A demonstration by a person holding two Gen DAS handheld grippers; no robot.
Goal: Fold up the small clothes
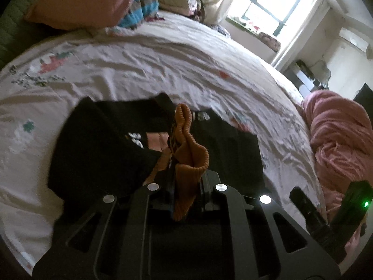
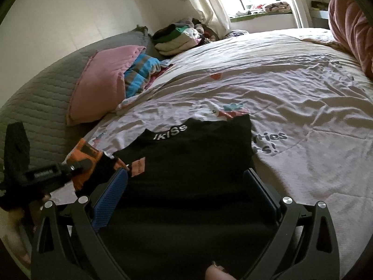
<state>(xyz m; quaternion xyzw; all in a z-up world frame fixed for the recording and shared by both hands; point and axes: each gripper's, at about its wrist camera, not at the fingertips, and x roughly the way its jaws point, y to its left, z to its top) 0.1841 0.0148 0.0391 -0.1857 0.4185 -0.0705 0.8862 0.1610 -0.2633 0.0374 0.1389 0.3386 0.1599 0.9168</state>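
Bed: rumpled white sheet (image 2: pixel 268 81), pink pillow (image 2: pixel 102 88) at ten o'clock.
Garment: black top (image 2: pixel 195 163) lies flat mid-bed, apparently laid out for folding.
Left claw (image 1: pixel 184 184): clenched on an orange knit piece (image 1: pixel 188 144), lifted over the top.
Right claw (image 2: pixel 186 200): released, blue pads (image 2: pixel 109 198) straddling the near hem.
Hidden: hem itself, under the claw frame; orange piece's shape unclear.

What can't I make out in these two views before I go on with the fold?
- Black garment, right wrist view: near part hidden behind the right tool.
- Waistband lettering: start folded under.
- Orange garment, left wrist view: lower end hidden inside the shut left tool; shape unclear.
- Clothes pile: too small to tell apart.
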